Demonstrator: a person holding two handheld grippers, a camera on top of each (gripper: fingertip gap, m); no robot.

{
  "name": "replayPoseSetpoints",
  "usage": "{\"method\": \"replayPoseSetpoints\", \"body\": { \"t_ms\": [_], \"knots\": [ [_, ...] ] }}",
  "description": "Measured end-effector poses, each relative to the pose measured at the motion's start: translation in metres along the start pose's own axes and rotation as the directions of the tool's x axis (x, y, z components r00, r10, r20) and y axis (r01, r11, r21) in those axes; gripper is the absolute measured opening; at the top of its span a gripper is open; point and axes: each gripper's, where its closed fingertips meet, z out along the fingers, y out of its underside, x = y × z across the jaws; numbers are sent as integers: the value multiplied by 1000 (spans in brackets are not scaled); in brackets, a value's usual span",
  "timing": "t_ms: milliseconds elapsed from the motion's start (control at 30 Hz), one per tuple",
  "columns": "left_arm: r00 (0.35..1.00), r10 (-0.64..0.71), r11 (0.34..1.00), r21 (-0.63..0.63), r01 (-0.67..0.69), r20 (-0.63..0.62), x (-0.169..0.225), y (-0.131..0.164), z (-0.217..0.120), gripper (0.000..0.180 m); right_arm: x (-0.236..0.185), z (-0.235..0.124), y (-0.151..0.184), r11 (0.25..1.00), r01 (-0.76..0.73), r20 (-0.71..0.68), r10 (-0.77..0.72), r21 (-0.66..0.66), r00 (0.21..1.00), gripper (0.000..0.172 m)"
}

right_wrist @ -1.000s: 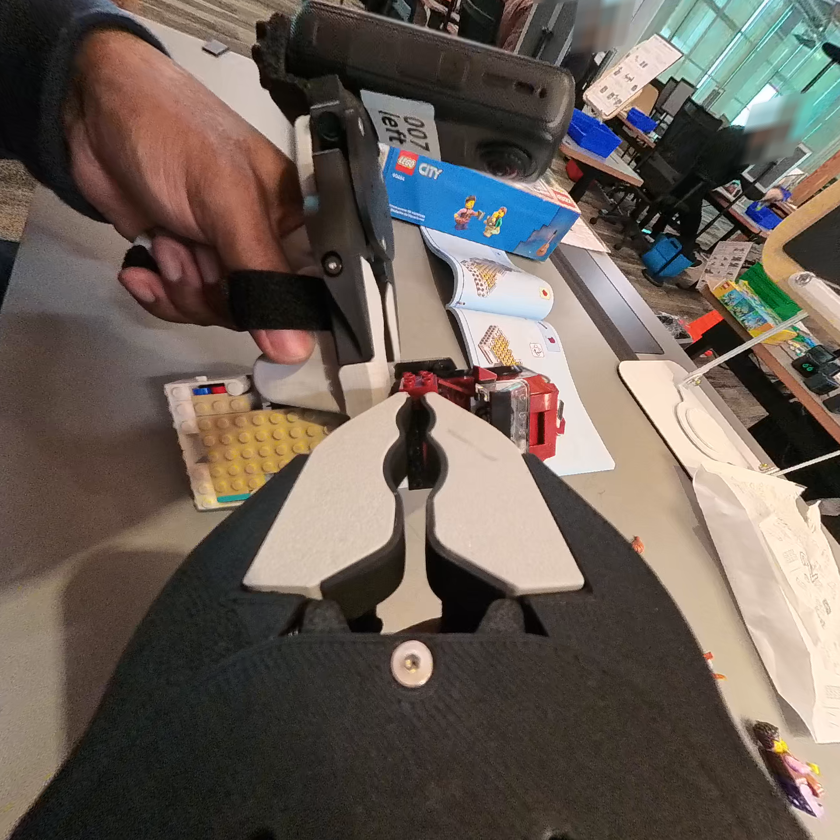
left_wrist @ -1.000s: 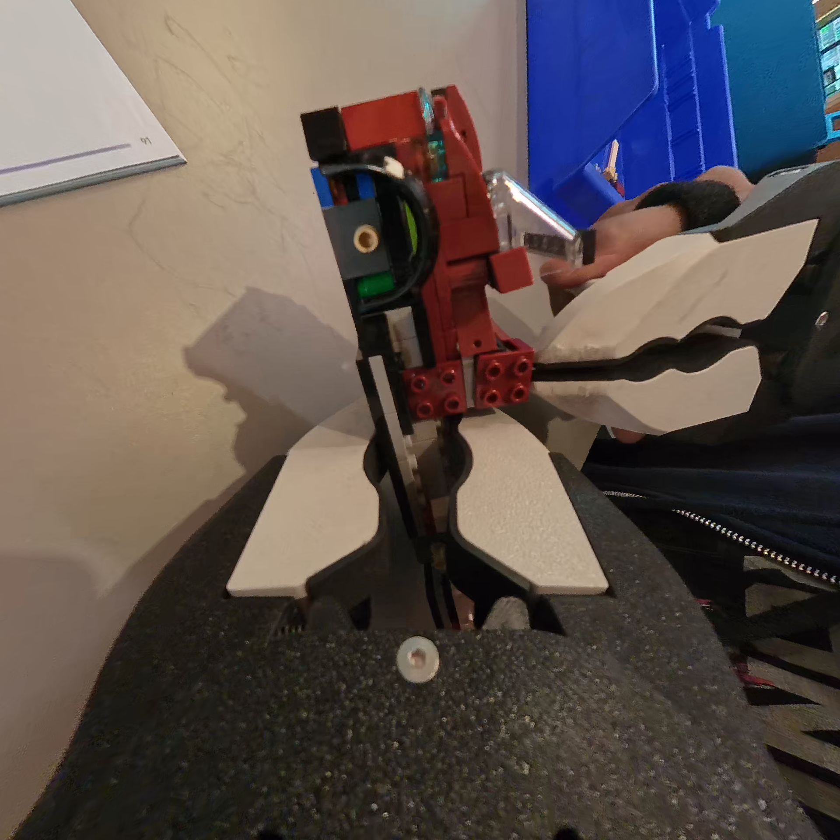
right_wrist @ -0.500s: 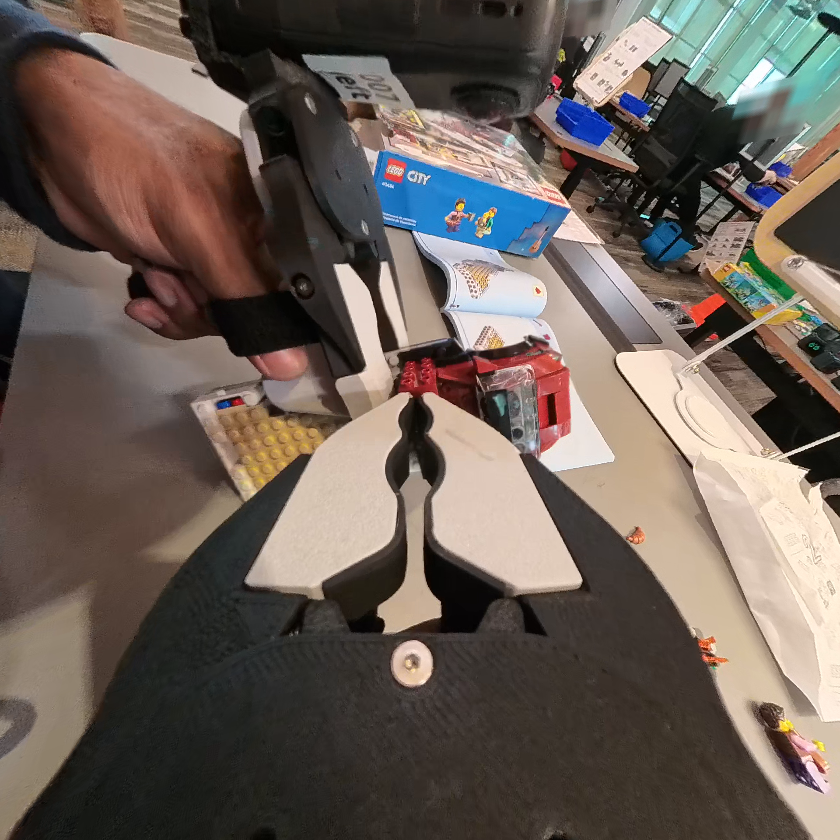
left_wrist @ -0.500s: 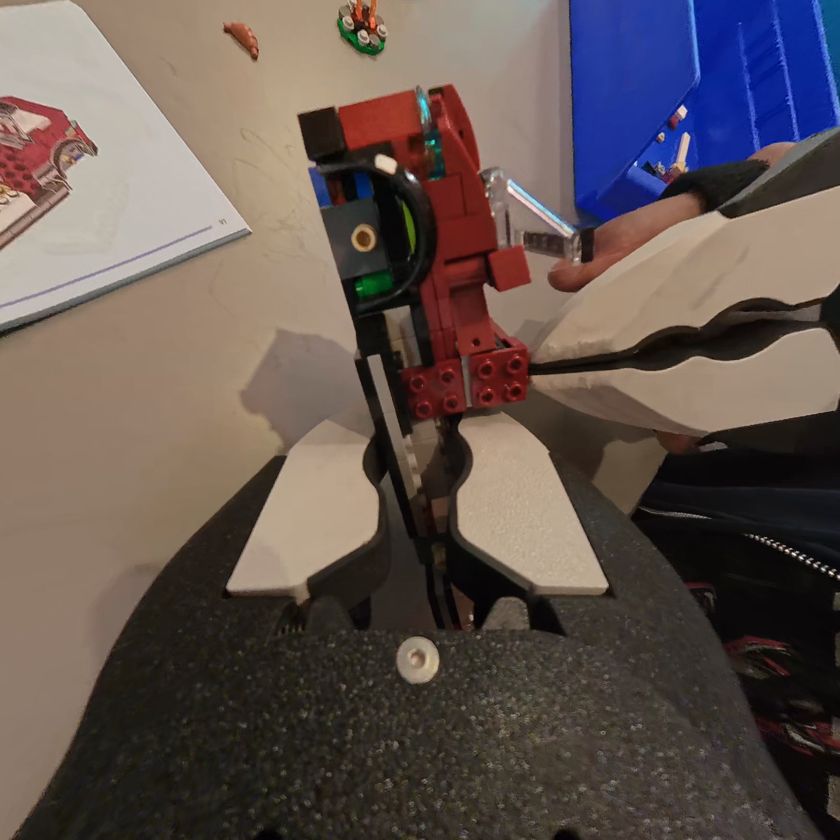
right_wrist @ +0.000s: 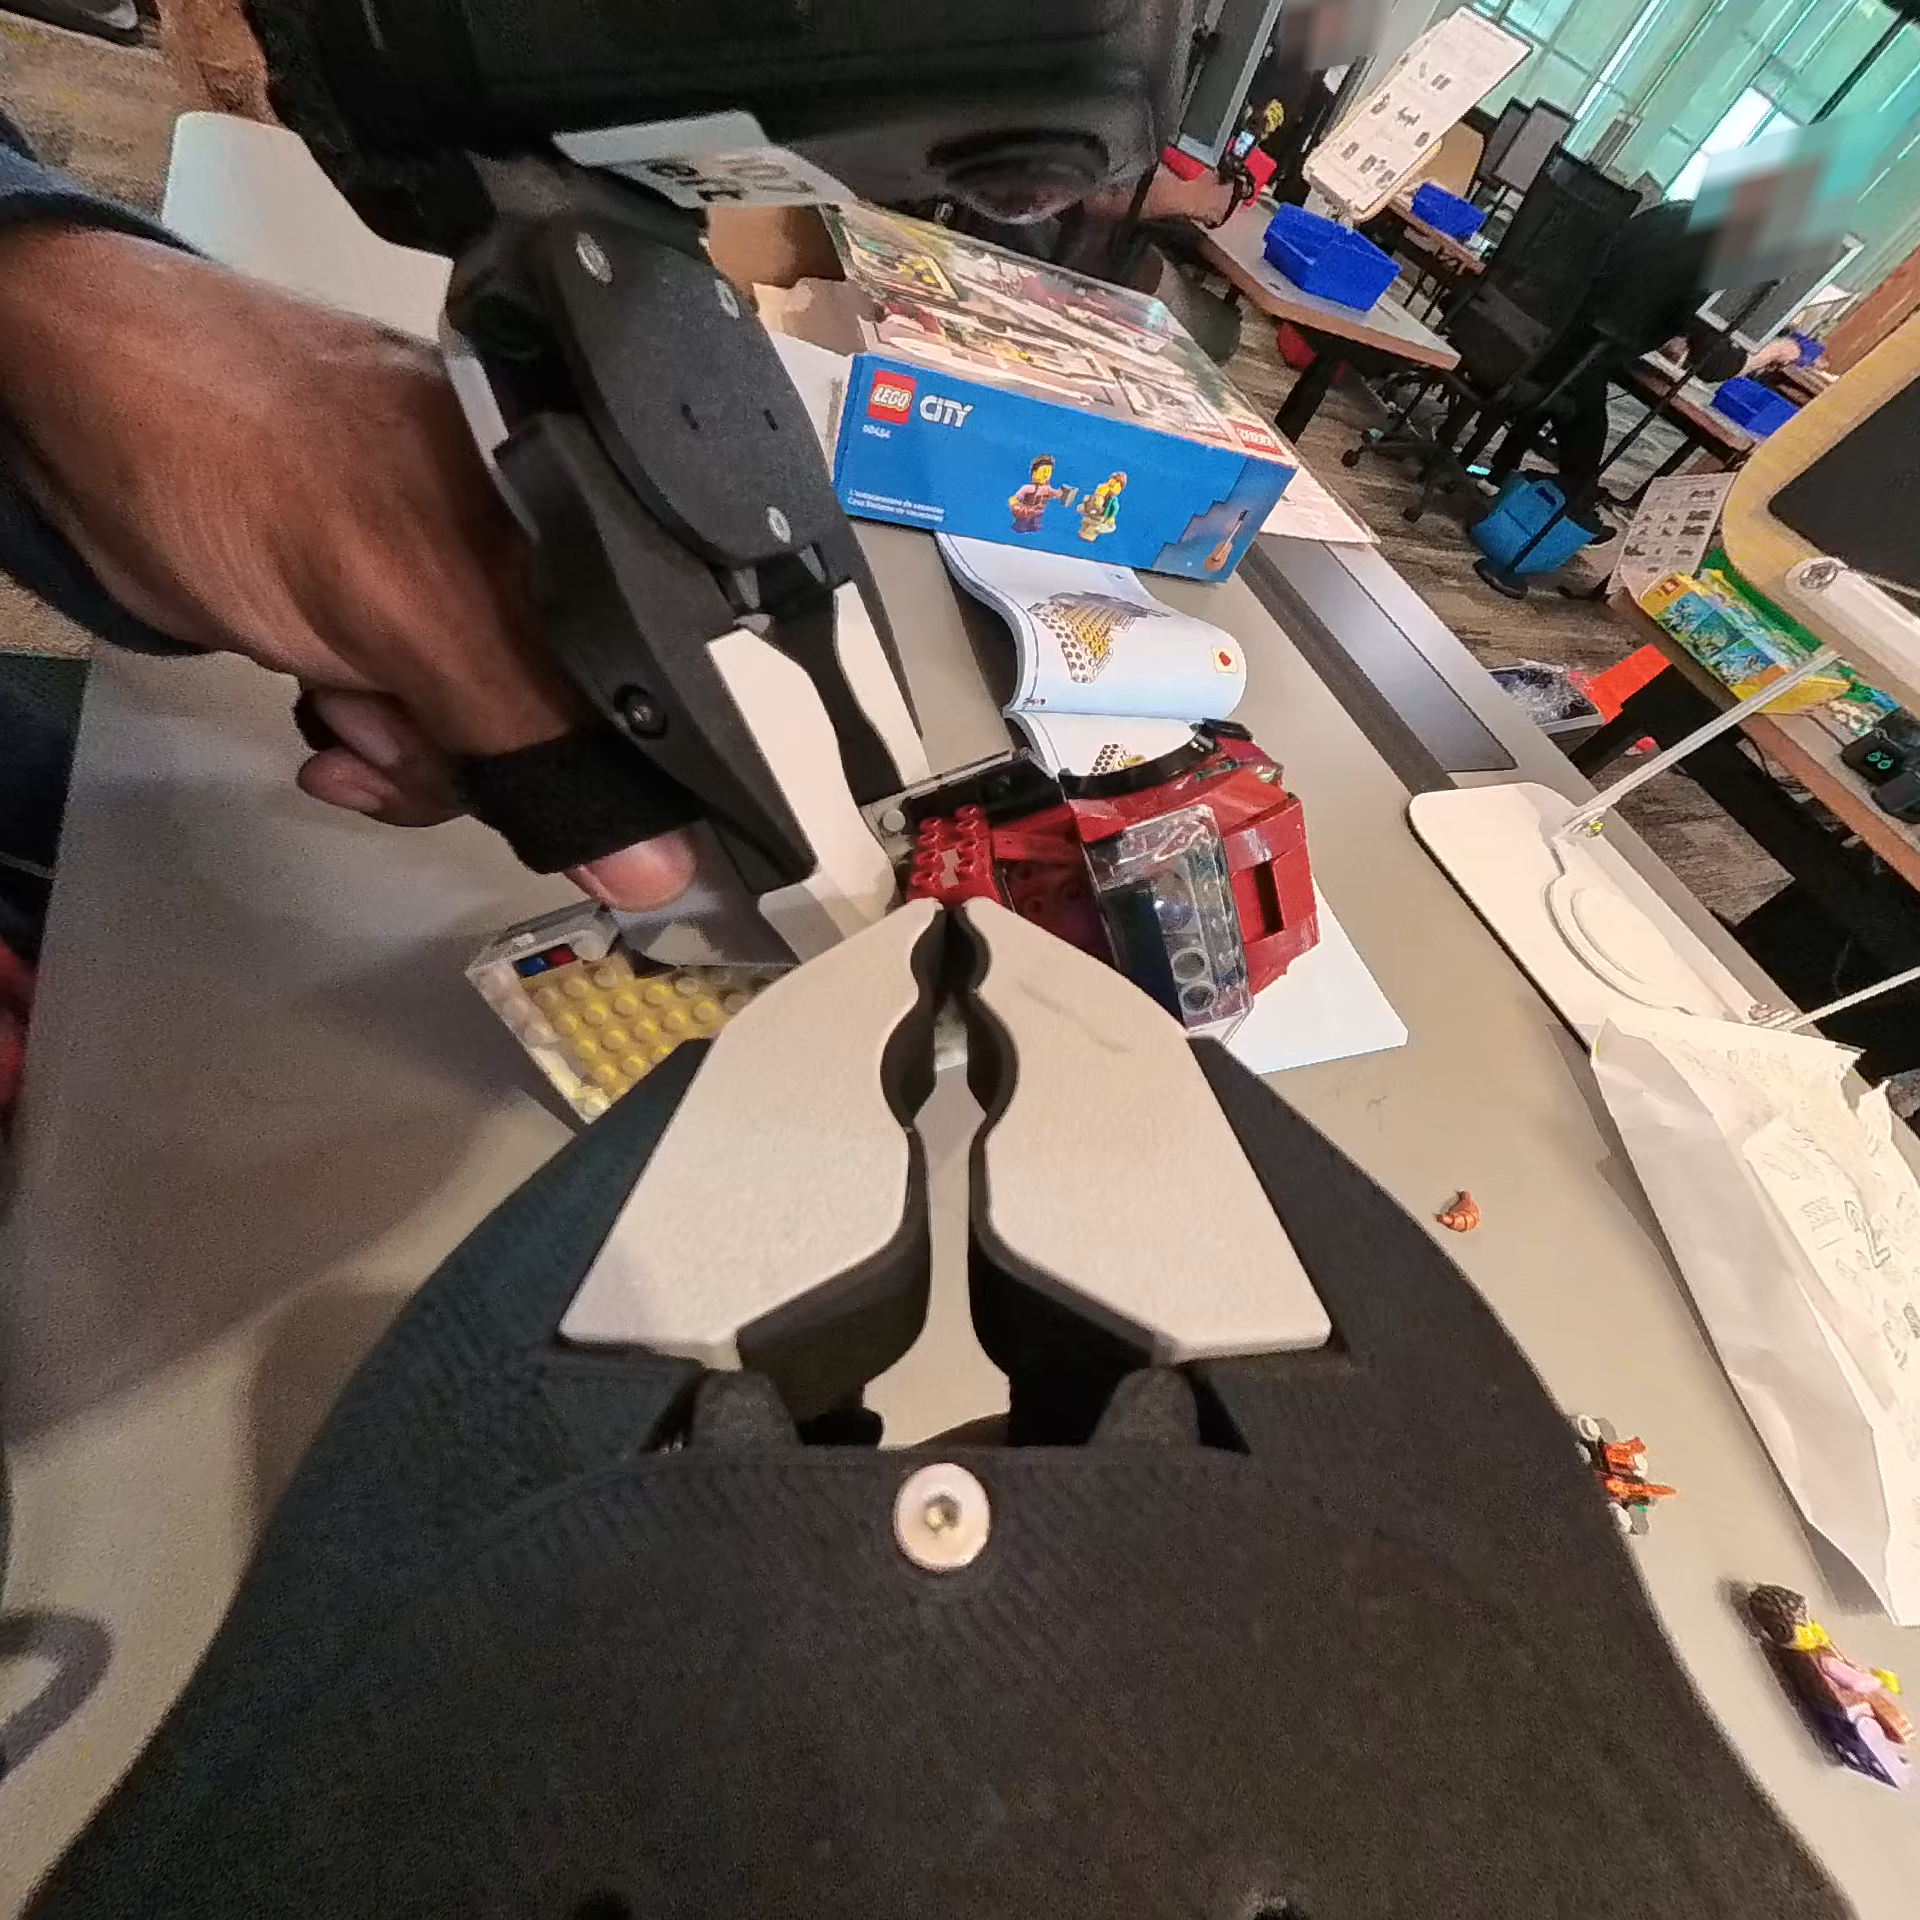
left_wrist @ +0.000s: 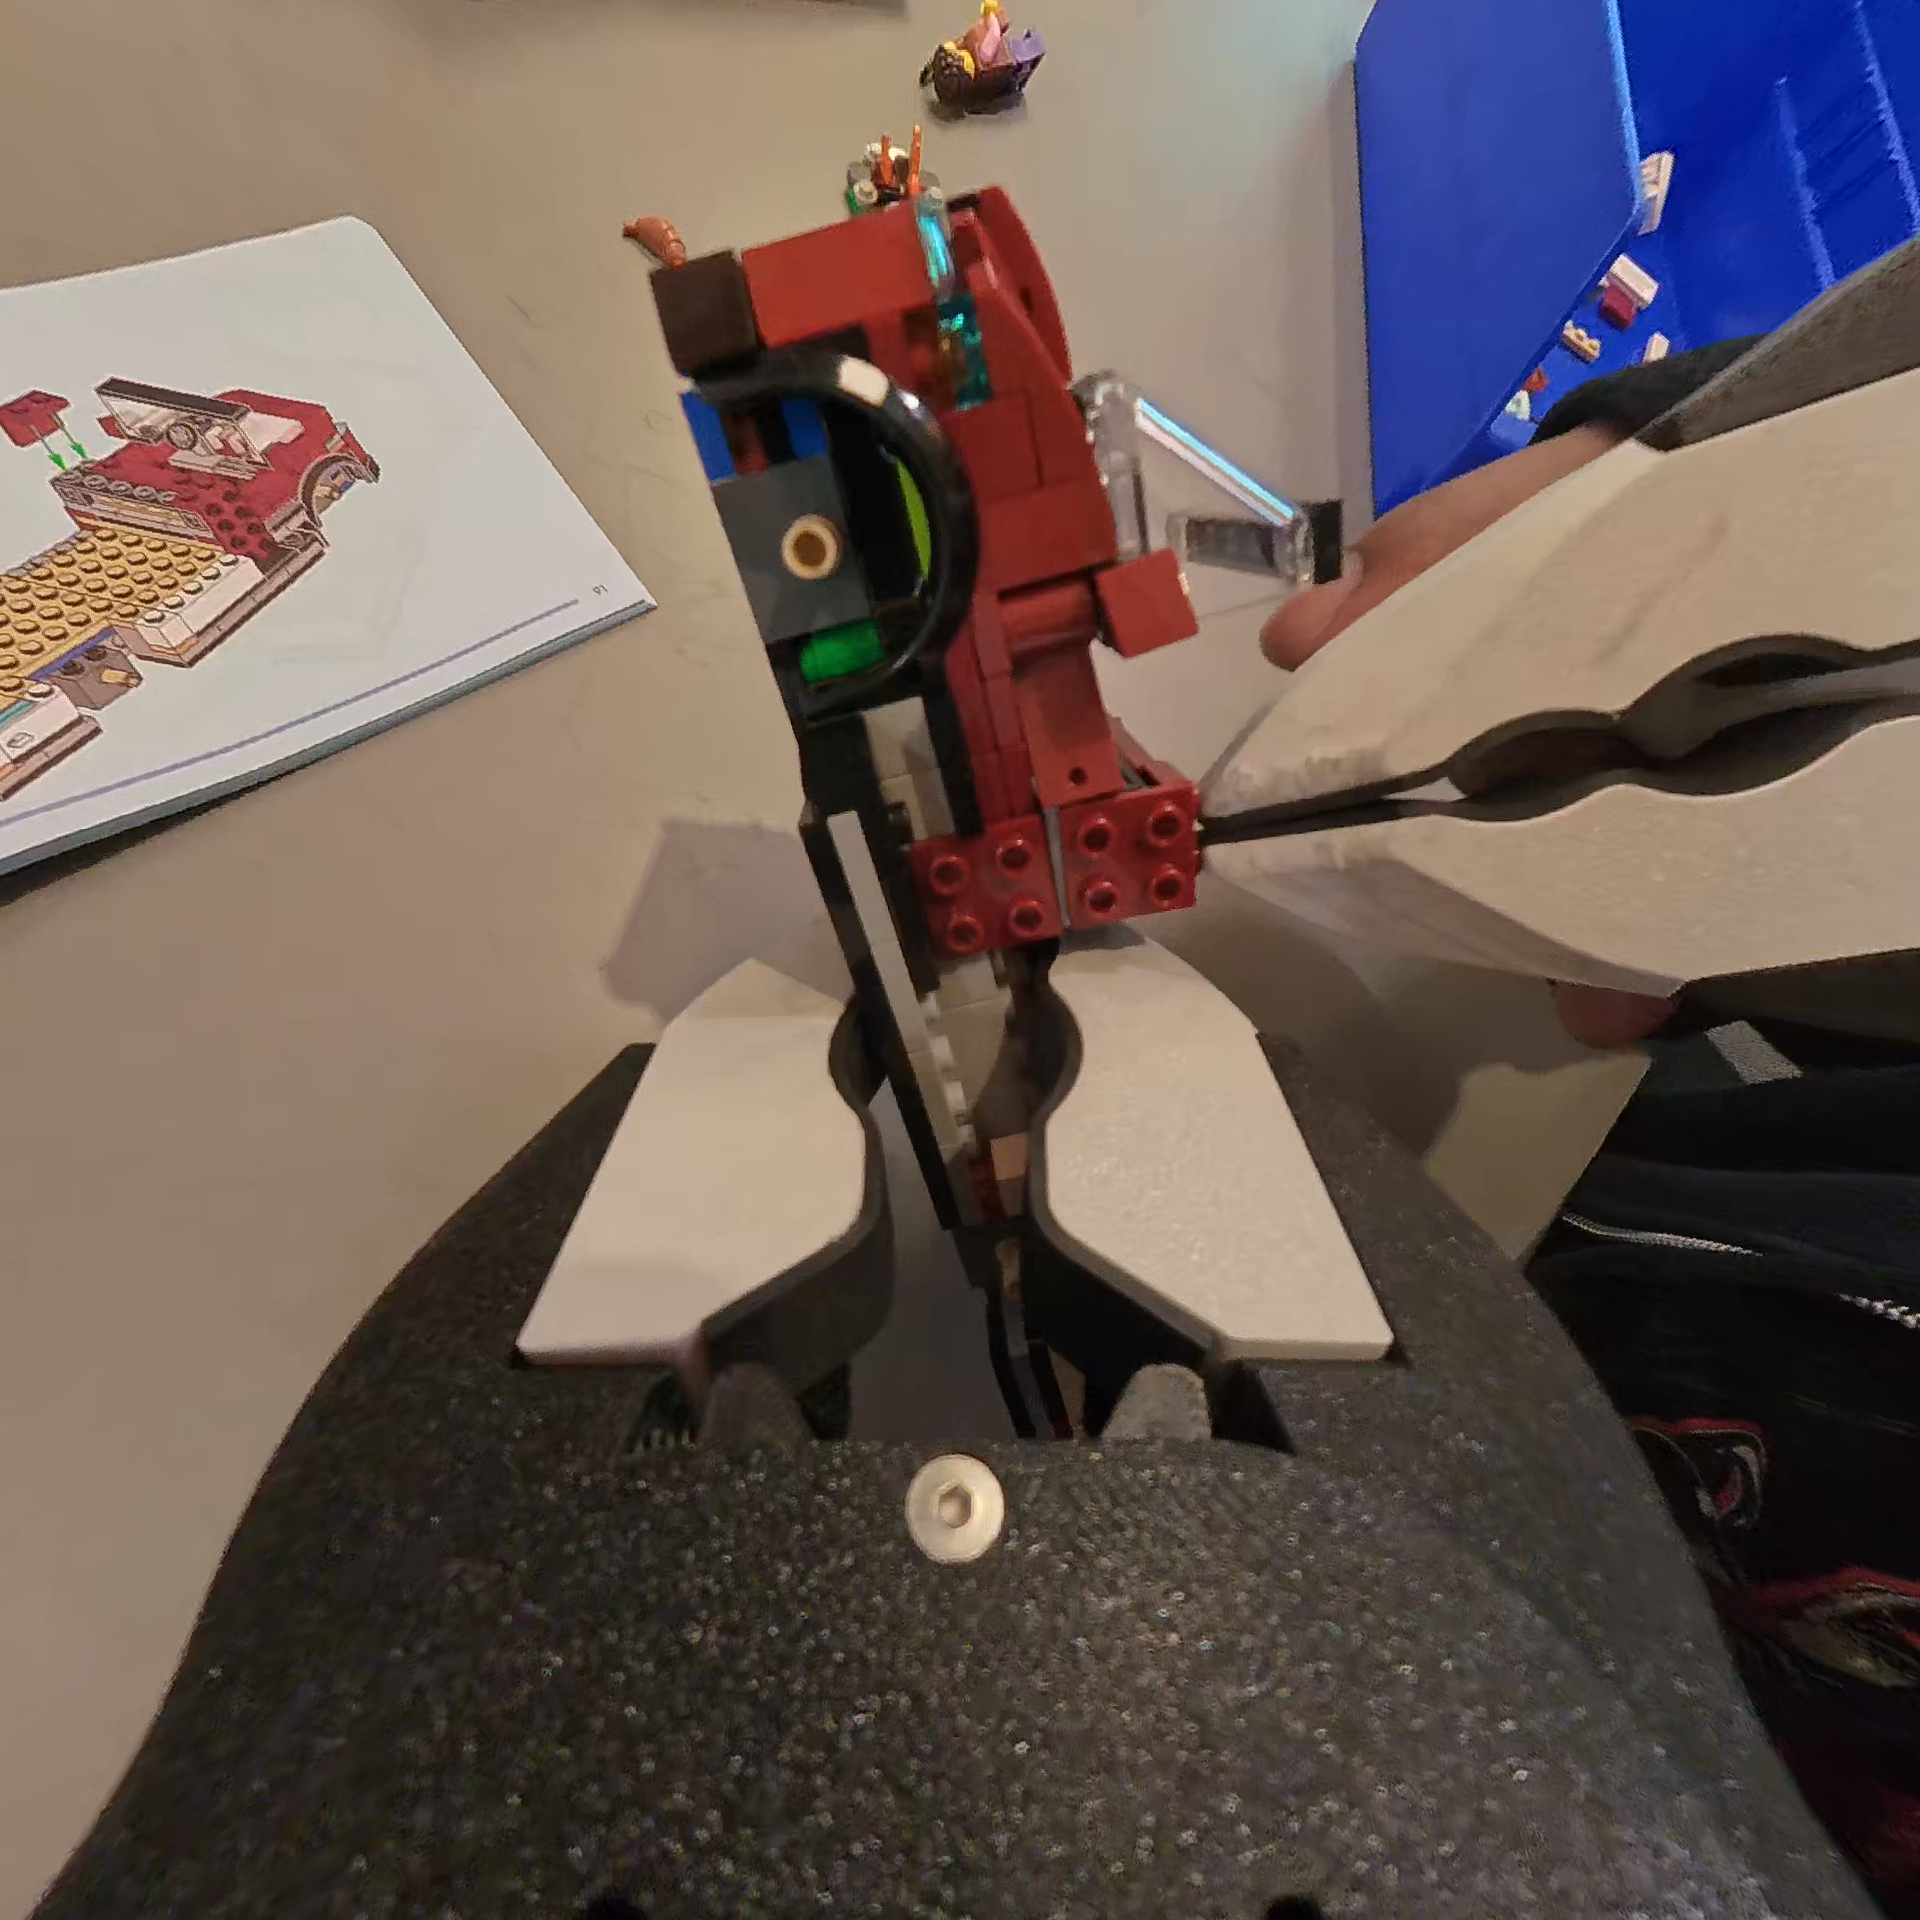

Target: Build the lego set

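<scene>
Our left gripper (left_wrist: 956,1049) clamped the dark red brick model (left_wrist: 966,540) above the grey table (left_wrist: 312,1039); our right gripper (right_wrist: 951,914), fingers together, touched its studded end. An instruction booklet (left_wrist: 312,499) lay nearby, office desks (right_wrist: 1340,312) beyond.

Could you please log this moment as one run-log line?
left gripper: shut on dark red brick truck cab | right gripper: shut, tips against cab's studded red brick

Soft indoor light — wide-angle bending, blurred edges, faint shadows.
</scene>
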Motion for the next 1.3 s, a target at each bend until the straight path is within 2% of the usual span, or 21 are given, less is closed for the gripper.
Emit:
{"method": "replayPoseSetpoints", "body": {
  "t_ms": [1033,1167,1300],
  "knots": [
    [997,67,997,35,-68,28,2,-5,-2,24,2,0,-3,999,-39,45,39,10,998,0],
    [998,52,997,51,-53,30,0,-6,-1,24,2,1,-3,999,-47,35,47,9,998,0],
    [1000,4,995,99,-4,1,-2,-12,1,23,5,1,-5,992,-115,38,114,46,993,4]
  ]
}}
